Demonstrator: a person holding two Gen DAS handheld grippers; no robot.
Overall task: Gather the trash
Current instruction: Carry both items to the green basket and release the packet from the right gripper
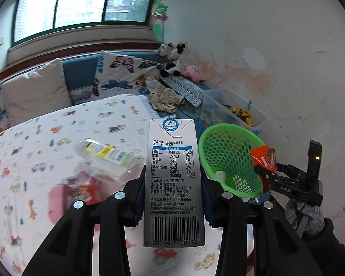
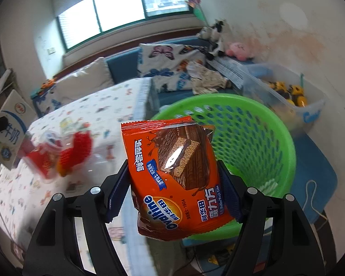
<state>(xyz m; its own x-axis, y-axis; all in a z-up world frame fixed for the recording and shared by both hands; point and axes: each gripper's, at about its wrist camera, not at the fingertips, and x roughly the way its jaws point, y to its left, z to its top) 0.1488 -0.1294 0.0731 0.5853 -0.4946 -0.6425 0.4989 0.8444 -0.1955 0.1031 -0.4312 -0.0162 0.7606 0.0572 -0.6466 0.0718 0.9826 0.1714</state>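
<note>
Each gripper [image 1: 173, 184] is black plastic with four arms, and every arm has a round silver screw. Its two fingers [image 2: 117, 197] wear dark blue pads. Behind the right gripper [image 1: 264, 172] is a grey knit glove [image 1: 304, 216] and a dark sleeve [image 1: 326, 246].

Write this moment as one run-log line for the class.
left hand-held gripper: shut on milk carton | right hand-held gripper: shut on snack wrapper | green basket: beside table, not yet reached
</note>
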